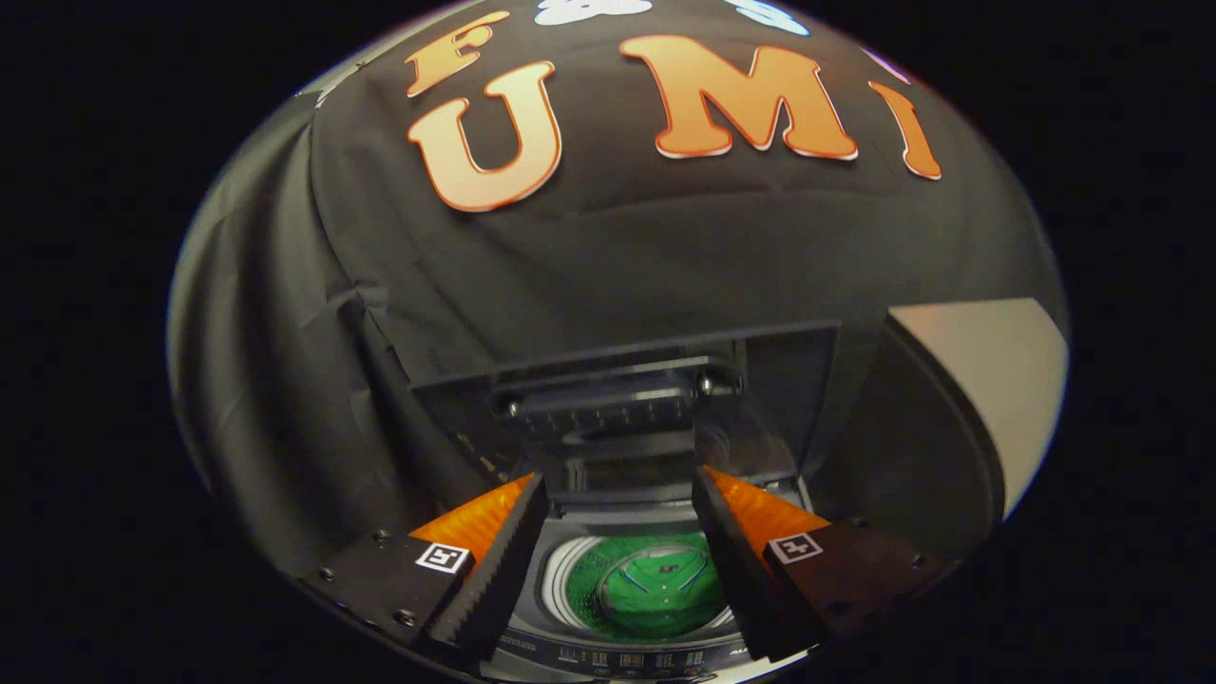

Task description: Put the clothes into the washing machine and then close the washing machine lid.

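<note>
- Clothes (651, 587), a bright green garment with thin pale lines across it, are lying at the bottom of the washing machine's drum (570, 575), seen down between the two fingers.
- Gripper (619, 486) is hovering above the machine's open top with its jaws spread wide; nothing is sitting between the fingers and neither one is touching the garment or the machine.
- Ridged inner faces of the fingers (494, 570) are pointing toward each other across the drum opening, one over each side of it.
- Washing machine (608, 655) is standing with its lid (627, 399) raised upright at the back edge of the opening, its dark underside with a ribbed hinge block facing the camera.
- Drum's pale ring is circling the green cloth, and the garment is filling most of the round floor inside it.
- Control panel (627, 659), a strip of small buttons and marks, is running along the machine's front edge, just below the drum.
- Black cloth wall (617, 266) is hanging behind the raised lid, creased and folded toward the left.
- Pale, flat panel (997, 380) is showing to the right of the lid, beyond a dark curved edge; what it belongs to I cannot tell.
</note>
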